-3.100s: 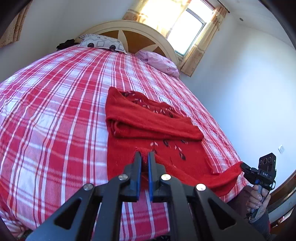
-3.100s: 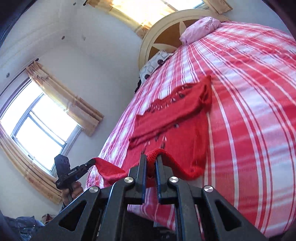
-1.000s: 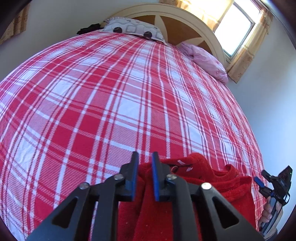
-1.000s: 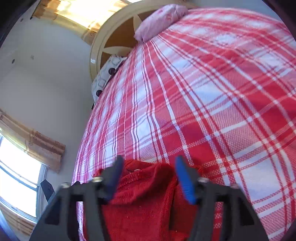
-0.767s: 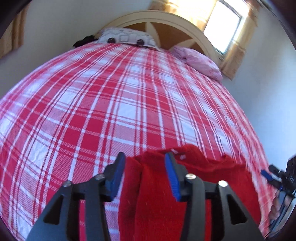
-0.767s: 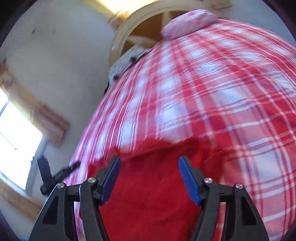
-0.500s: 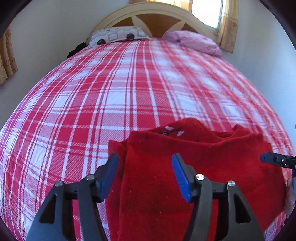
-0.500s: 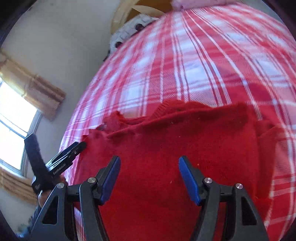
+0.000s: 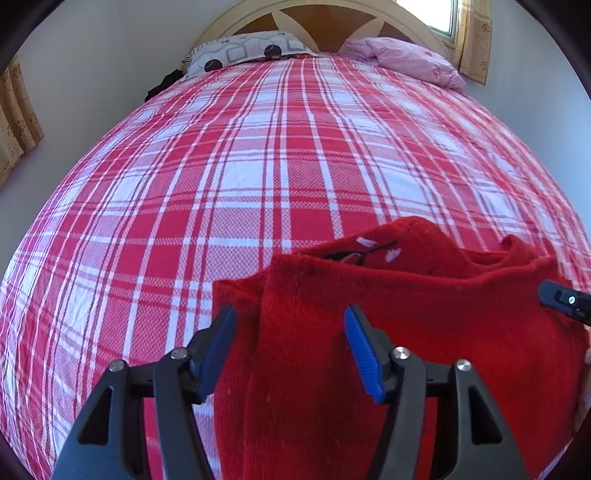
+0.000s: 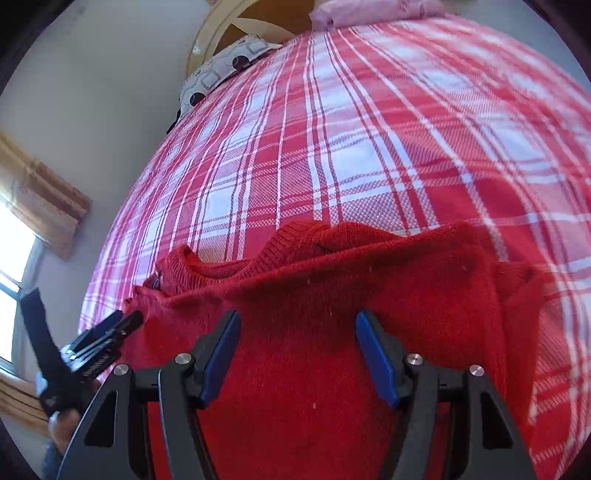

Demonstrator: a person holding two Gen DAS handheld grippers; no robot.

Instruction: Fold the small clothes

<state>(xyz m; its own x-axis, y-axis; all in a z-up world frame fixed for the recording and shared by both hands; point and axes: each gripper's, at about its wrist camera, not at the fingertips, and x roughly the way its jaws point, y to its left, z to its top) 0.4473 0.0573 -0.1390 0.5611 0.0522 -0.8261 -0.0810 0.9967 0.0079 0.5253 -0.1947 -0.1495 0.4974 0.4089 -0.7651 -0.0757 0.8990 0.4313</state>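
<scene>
A red knitted sweater [image 9: 424,314] lies folded in half on the red and white checked bed [image 9: 258,166], its hem laid over the neckline. It also shows in the right wrist view [image 10: 332,314]. My left gripper [image 9: 290,328] is open and empty, its blue pads just above the sweater's left part. My right gripper [image 10: 297,332] is open and empty above the sweater's right part. Each gripper shows at the edge of the other's view: the right one [image 9: 561,297] and the left one [image 10: 110,332].
A patterned pillow [image 9: 243,51] and a pink pillow [image 9: 406,55] lie at the wooden headboard [image 9: 332,14]. A dark item [image 9: 162,83] lies at the bed's far left corner. Curtained windows [image 10: 22,229] flank the bed.
Both grippers carried the sweater's hem up over the neckline, then opened and let go. Since half a second ago they have drawn back slightly with the jaws wide.
</scene>
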